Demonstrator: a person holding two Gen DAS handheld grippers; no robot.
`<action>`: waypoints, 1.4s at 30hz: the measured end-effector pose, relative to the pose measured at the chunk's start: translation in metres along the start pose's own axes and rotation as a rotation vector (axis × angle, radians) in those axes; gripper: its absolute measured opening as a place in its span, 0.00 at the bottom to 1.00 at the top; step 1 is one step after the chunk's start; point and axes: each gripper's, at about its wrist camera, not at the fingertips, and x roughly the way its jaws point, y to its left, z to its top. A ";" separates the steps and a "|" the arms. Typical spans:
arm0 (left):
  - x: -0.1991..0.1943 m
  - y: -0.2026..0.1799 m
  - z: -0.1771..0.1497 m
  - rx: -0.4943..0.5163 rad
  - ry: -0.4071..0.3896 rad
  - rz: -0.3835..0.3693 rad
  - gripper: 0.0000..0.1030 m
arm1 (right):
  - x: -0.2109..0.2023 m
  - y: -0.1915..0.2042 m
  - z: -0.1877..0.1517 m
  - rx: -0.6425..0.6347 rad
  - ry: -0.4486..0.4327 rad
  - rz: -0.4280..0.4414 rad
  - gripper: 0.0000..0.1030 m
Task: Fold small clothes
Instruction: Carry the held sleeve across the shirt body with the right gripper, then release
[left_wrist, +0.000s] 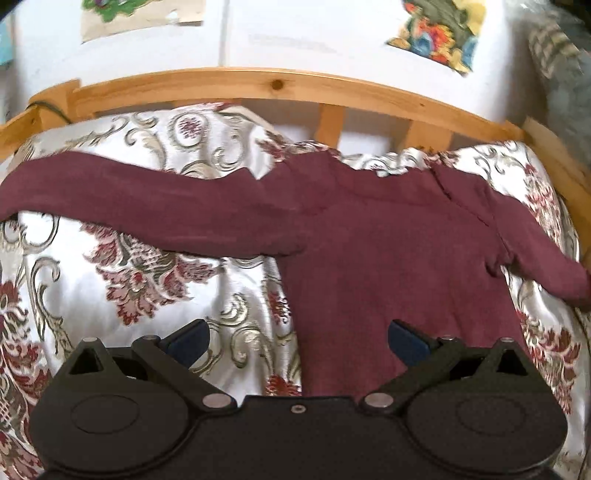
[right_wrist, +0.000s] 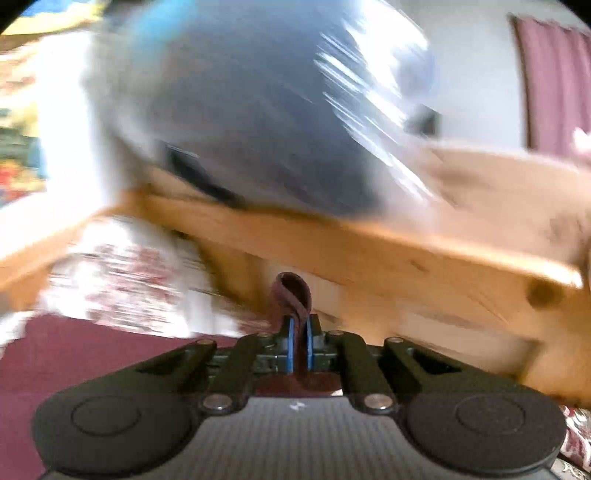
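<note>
- Left gripper (left_wrist: 298, 341): jaws wide apart, nothing between blue pads (left_wrist: 188, 341); hovering over the lower hem area of maroon top (left_wrist: 388, 236), no contact visible.
- Maroon top lying flat on floral bedspread (left_wrist: 147, 280), one long sleeve (left_wrist: 129, 203) stretched out to the left, other sleeve trailing off toward the right edge.
- Right gripper (right_wrist: 299, 343): jaws closed tight, clamped on a fold of maroon fabric (right_wrist: 291, 295); loop of cloth sticking up past the pad tips.
- Right view heavily motion-blurred; more maroon cloth at lower left.
- Wooden bed rail (left_wrist: 258, 86) behind the garment, also close ahead of right gripper.
- Dark blurred object (right_wrist: 258, 110) above rail, unidentifiable.
- Floral pictures (left_wrist: 439, 33) on white wall.
</note>
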 end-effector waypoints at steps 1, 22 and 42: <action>0.002 0.005 0.000 -0.027 0.001 0.000 0.99 | -0.012 0.020 0.005 -0.022 -0.022 0.061 0.08; 0.062 0.053 -0.014 -0.298 0.089 0.014 0.99 | -0.119 0.266 -0.115 -0.561 0.279 0.860 0.58; 0.122 -0.004 -0.029 -0.023 0.127 0.091 0.99 | 0.083 0.177 -0.100 -0.338 0.196 0.426 0.67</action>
